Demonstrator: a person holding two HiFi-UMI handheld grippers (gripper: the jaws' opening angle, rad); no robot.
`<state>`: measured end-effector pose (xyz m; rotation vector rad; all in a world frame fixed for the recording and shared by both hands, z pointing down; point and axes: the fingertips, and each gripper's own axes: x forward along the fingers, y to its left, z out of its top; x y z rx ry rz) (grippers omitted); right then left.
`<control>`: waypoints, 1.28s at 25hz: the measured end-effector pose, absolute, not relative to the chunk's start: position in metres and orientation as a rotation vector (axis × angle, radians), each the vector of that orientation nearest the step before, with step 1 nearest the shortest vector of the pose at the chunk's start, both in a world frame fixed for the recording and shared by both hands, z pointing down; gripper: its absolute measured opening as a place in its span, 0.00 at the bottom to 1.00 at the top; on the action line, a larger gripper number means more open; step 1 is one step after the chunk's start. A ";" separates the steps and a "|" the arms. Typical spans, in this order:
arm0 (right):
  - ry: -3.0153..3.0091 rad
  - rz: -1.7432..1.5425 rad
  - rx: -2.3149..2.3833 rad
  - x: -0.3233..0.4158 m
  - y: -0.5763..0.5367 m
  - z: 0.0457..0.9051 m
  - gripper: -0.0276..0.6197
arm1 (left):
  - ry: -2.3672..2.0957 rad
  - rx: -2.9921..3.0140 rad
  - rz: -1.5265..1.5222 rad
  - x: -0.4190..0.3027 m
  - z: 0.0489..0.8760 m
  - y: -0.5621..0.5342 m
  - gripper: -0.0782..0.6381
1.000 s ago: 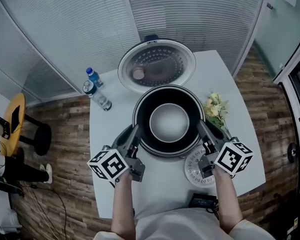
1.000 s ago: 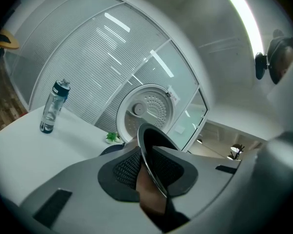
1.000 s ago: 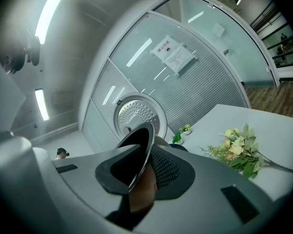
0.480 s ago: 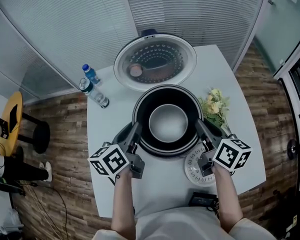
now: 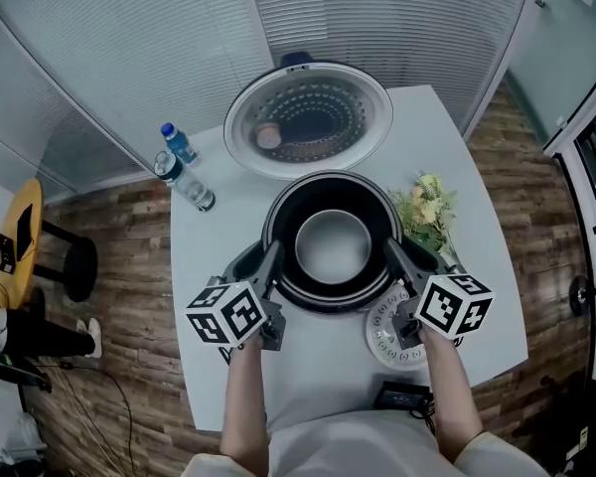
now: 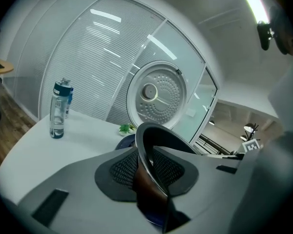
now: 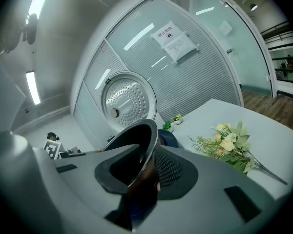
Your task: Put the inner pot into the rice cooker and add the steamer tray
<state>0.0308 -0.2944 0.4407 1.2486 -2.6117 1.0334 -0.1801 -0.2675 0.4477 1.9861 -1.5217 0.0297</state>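
Two grippers bite the inner pot [image 5: 333, 244] at its rim, left gripper [image 5: 271, 259] and right gripper [image 5: 389, 252] on opposite edges. Pot is round with a dark glossy wall, thin flared lip and pale grey floor. It sits in the rice cooker [image 5: 240, 263] mouth, open lid [image 5: 308, 119] behind.

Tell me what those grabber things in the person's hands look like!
They are twins, both made of smooth grey plastic. The left gripper and the right gripper each carry a white cube printed with black square markers. Their wide jaws have dark pads with a mesh pattern on the inside. No cables show on them. The person wears a light top, and the forearms are bare.
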 end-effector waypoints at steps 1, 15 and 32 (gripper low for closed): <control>-2.610 1.014 1.246 0.030 -0.295 0.441 0.18 | -1.531 1.993 0.053 -0.180 0.448 -0.268 0.23; -2.525 0.836 1.251 0.026 -0.299 0.452 0.22 | -1.582 1.947 0.214 -0.182 0.474 -0.274 0.25; -2.410 0.574 1.314 0.036 -0.298 0.459 0.25 | -1.682 2.045 0.463 -0.171 0.475 -0.273 0.41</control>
